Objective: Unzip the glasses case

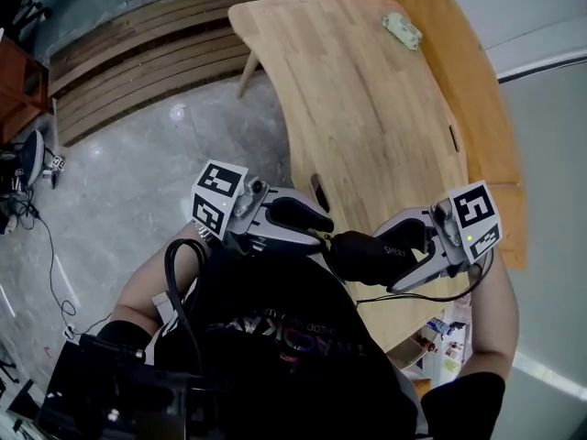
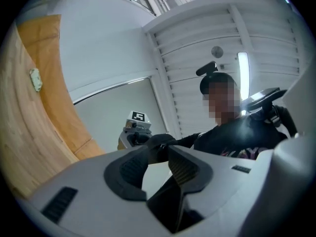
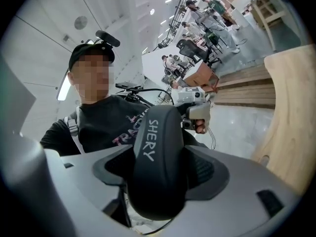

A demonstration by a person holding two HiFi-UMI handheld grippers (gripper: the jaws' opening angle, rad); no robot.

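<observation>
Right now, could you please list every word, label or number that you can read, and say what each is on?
"SHERY": pale letters on the black case.
"TRAC": on the person's shirt; the rest is hidden behind the case.
Marker cubes: square patterns only, no letters.
Small packet on the table: too small to read.

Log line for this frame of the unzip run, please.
right gripper: shut on case, in air | left gripper: fingers at case's end, grip unclear | zip: state not visible
</observation>
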